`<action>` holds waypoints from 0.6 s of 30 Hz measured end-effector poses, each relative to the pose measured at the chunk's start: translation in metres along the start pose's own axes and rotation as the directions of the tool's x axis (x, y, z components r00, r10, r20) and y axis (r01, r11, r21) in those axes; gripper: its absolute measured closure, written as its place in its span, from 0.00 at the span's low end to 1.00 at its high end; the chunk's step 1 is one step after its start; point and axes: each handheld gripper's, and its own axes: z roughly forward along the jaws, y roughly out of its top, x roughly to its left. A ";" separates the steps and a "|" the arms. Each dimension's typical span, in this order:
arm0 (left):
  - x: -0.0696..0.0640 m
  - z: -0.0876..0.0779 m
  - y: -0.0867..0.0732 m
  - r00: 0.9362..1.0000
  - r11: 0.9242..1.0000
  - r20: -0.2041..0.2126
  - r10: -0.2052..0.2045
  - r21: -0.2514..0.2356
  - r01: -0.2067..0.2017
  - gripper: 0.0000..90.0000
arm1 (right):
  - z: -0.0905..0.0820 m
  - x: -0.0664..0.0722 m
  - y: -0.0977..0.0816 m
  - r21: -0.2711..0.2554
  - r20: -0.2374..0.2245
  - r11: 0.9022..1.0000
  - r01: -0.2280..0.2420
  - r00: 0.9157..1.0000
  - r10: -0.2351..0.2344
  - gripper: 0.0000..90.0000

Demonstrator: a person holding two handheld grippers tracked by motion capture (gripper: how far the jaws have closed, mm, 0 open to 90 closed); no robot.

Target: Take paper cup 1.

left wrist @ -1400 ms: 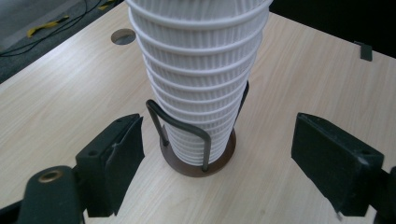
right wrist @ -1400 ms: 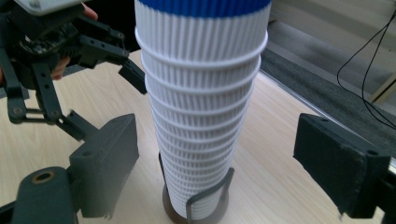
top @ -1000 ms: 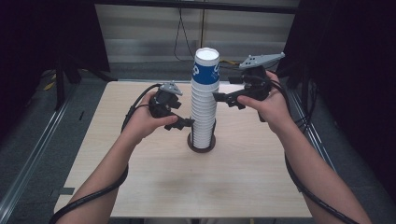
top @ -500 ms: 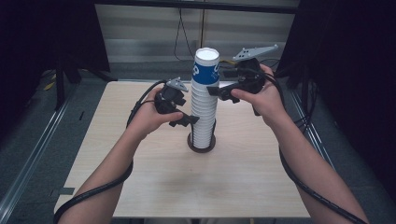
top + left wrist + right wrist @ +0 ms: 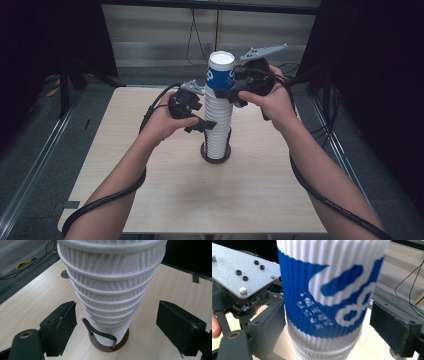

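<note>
Two tools w/ black jaws wide astride ribbed white paper cup stack [image 5: 218, 125], blue-printed top cup [image 5: 220, 70].

High view sits above the person's side, looking forward and down over the table [image 5: 150, 200]. Both gripper views ride close in, each with the cup stack [image 5: 110, 302] between its jaws.

A pale wooden desk [image 5: 165, 200] with rounded corners stands on grey carpet [image 5: 30, 135]. Metal rails [image 5: 27, 170] run along the floor on either side of it. Behind it is a light panelled wall [image 5: 155, 35], down which thin black cables [image 5: 194, 35] hang. Dark curtains [image 5: 45, 35] close in both sides. A yellow cord [image 5: 26, 261] lies on the carpet beside the desk.
</note>
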 end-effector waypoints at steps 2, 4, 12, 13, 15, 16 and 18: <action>0.000 0.000 0.002 1.000 1.000 0.000 0.000 -0.009 0.000 0.18 | 0.003 0.002 0.001 0.012 0.009 1.000 0.009 1.000 -0.009 0.14; 0.000 -0.001 0.004 1.000 1.000 -0.004 -0.004 -0.024 0.004 0.18 | 0.005 0.002 0.002 0.008 0.008 1.000 0.002 1.000 -0.002 0.14; 0.001 -0.005 0.015 1.000 0.999 -0.018 0.013 -0.050 -0.014 0.18 | 0.009 0.004 0.002 -0.004 0.018 1.000 -0.010 1.000 0.010 0.17; 0.000 -0.004 0.016 1.000 0.998 -0.026 0.003 -0.067 -0.004 0.18 | 0.009 0.004 0.002 -0.005 0.017 1.000 -0.015 1.000 0.015 0.18; 0.000 -0.003 0.017 1.000 0.996 -0.028 -0.006 -0.087 0.003 0.18 | 0.008 0.004 0.001 -0.007 0.019 1.000 -0.018 1.000 0.018 0.18; 0.000 -0.004 0.018 0.999 0.996 -0.033 -0.001 -0.085 -0.002 0.18 | 0.008 0.004 0.001 -0.008 0.018 1.000 -0.016 1.000 0.016 0.18; 0.000 -0.003 0.020 0.999 0.994 -0.034 -0.008 -0.105 0.005 0.18 | 0.008 0.004 0.000 -0.013 0.017 1.000 -0.018 1.000 0.018 0.18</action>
